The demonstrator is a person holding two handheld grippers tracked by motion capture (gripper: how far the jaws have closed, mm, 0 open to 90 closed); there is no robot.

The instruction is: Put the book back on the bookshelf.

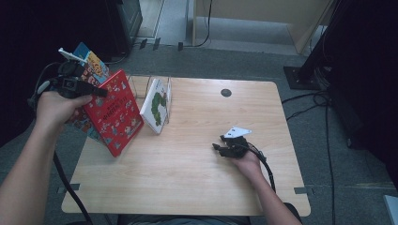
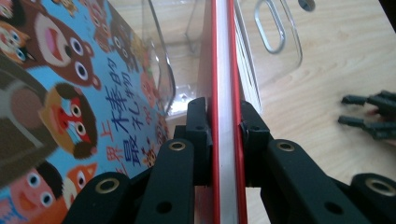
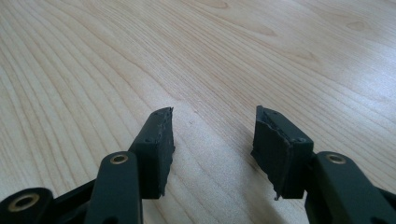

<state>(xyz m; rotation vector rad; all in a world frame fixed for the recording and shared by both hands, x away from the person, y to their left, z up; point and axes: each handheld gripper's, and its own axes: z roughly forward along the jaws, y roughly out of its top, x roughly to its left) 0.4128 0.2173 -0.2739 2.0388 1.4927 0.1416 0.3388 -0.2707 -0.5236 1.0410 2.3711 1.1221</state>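
Left gripper [image 2: 223,128]: fingers clamped on red book [image 1: 115,112], nine o'clock; may snag, apparently, the clear rack [image 2: 280,32]. Right gripper [image 3: 212,140]: fingers apart, empty, on worktop [image 1: 197,159].

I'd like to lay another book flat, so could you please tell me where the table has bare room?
Free: the wood between the white book and the right gripper, plus the far right. Crowded: the left edge, around the red book and clear rack.

High view looks down on the table [image 1: 197,187] — gripper views skim it close-up.
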